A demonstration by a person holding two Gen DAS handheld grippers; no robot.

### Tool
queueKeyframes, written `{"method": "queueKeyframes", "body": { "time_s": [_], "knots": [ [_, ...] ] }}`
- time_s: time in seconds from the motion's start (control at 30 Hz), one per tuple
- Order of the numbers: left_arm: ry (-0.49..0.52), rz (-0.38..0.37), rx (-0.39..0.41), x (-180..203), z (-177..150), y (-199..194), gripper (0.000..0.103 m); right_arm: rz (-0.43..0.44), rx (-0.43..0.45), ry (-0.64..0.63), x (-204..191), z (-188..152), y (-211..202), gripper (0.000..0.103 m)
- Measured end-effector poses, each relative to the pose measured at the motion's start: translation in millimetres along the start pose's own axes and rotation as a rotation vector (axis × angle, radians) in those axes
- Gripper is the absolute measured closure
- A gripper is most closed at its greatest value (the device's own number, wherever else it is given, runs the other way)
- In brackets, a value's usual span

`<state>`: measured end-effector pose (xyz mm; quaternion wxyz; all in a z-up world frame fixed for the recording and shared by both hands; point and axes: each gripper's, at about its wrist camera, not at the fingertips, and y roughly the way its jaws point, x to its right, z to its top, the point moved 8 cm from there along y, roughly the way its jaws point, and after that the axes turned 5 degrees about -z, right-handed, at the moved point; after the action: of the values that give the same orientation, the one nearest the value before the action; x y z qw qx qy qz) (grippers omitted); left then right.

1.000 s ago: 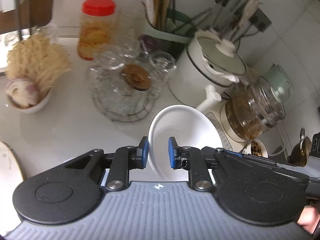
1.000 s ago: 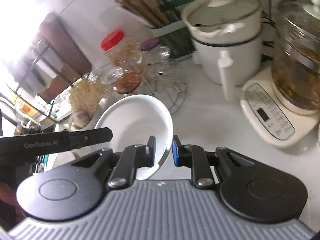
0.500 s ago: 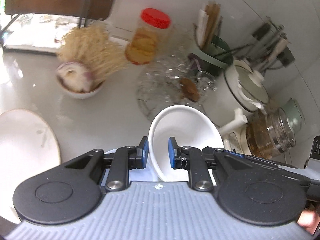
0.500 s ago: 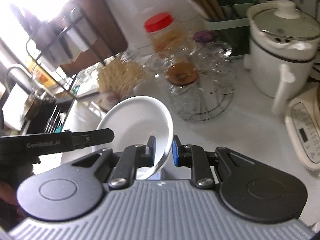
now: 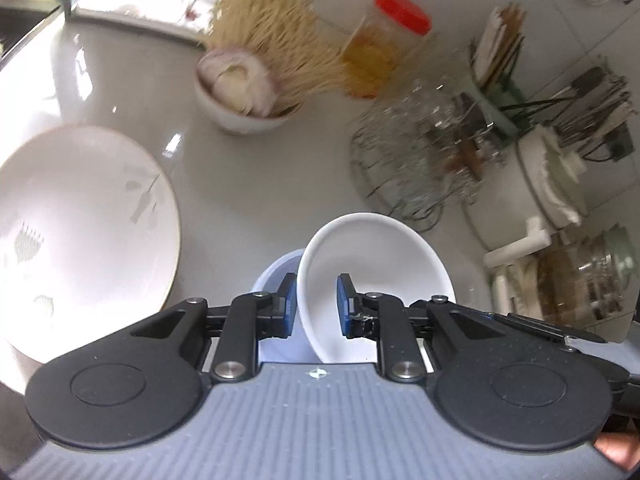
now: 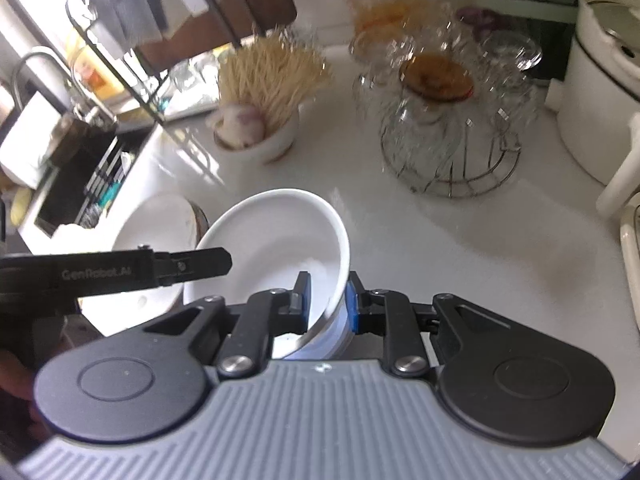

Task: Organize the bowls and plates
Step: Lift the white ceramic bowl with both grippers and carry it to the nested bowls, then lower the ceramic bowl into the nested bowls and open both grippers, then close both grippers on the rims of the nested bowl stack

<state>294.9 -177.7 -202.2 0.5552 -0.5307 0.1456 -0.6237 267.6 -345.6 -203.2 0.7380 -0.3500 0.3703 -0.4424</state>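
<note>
Fingers of both the left gripper (image 5: 317, 306) and right gripper (image 6: 327, 302) stay pinched on the white bowl's (image 5: 376, 264) rim (tilted), now swung toward the large plate (image 5: 76, 216) at frame left, likely its stacking spot.

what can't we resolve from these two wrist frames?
- Left wrist: the white bowl's near rim is hidden behind the left gripper.
- Left wrist: the large plate is cut off by the left edge.
- Right wrist: the glasses on the wire rack are motion-blurred and uncountable.
- Right wrist: the second bowl is mostly hidden.
</note>
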Motion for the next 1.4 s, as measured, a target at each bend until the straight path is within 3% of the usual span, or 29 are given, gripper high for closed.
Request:
{"method": "queueKeyframes", "body": {
  "time_s": [0.37,0.43,0.47,0.5,0.57,0.6,0.8,1.03,1.2,1.27,1.4],
  "knots": [
    [0.047,0.028,-0.051,-15,-8,16,0.08,-0.021,-0.014,-0.001,-3,-8,12,0.081],
    [0.03,0.027,-0.064,-18,-9,17,0.066,-0.027,-0.012,0.013,-2,-8,12,0.081],
    [0.027,0.027,-0.072,-20,-9,18,0.053,-0.034,-0.012,0.018,-1,-7,11,0.078],
    [0.031,0.028,-0.074,-20,-10,18,0.05,-0.034,-0.01,0.027,0,-7,10,0.072],
    [0.035,0.034,-0.065,-21,-11,15,0.047,-0.025,0.006,0.052,3,-7,7,0.039],
    [0.033,0.034,-0.065,-23,-11,15,0.047,-0.025,0.014,0.061,4,-7,6,0.036],
    [-0.01,0.046,-0.061,-35,-17,18,0.047,-0.029,-0.01,0.096,13,-11,22,0.036],
    [-0.034,0.044,-0.071,-37,-27,36,0.047,0.03,-0.065,0.182,22,-20,47,0.038],
    [-0.061,0.045,-0.074,-37,-35,47,0.047,0.066,-0.122,0.192,23,-28,62,0.049],
    [-0.07,0.053,-0.08,-40,-39,50,0.047,0.079,-0.141,0.193,23,-30,66,0.059],
    [-0.106,0.06,-0.074,-47,-42,54,0.048,0.116,-0.163,0.215,22,-33,73,0.07]
  ]
}}
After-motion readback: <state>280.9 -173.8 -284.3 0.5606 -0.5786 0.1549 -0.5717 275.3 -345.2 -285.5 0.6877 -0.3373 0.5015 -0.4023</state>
